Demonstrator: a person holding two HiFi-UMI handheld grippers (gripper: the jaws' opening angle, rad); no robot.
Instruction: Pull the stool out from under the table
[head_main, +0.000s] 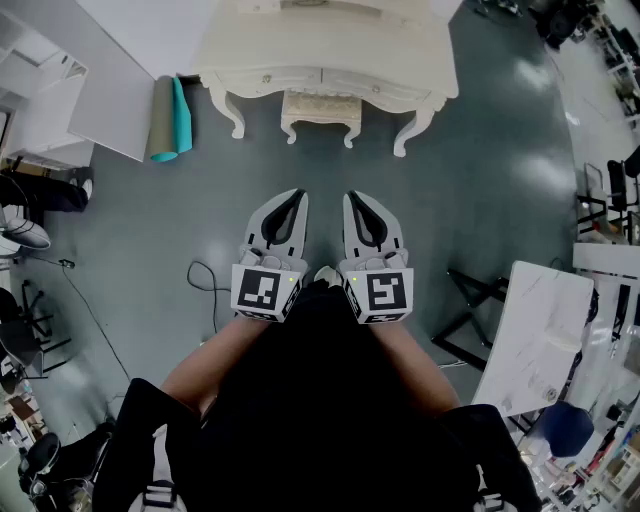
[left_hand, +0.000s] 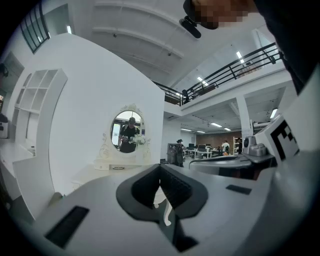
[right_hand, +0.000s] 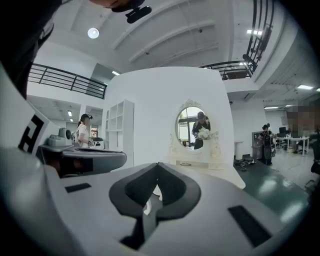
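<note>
A cream stool (head_main: 320, 112) with curved legs stands tucked under the cream dressing table (head_main: 250, 55) at the top middle of the head view. Both grippers hang side by side well short of it, over the grey floor. My left gripper (head_main: 297, 196) is shut with nothing in it, and my right gripper (head_main: 352, 198) is shut and empty too. In the left gripper view the left gripper (left_hand: 160, 170) points level at the table (left_hand: 90, 175) and its oval mirror (left_hand: 126, 131). The right gripper (right_hand: 157, 167) faces the same mirror (right_hand: 193, 128).
Rolled teal and olive mats (head_main: 172, 120) lie left of the table by a white panel (head_main: 115, 95). A black cable (head_main: 205, 285) trails on the floor at the left. A white slab (head_main: 535, 335) on a black folding stand (head_main: 470, 310) is at the right.
</note>
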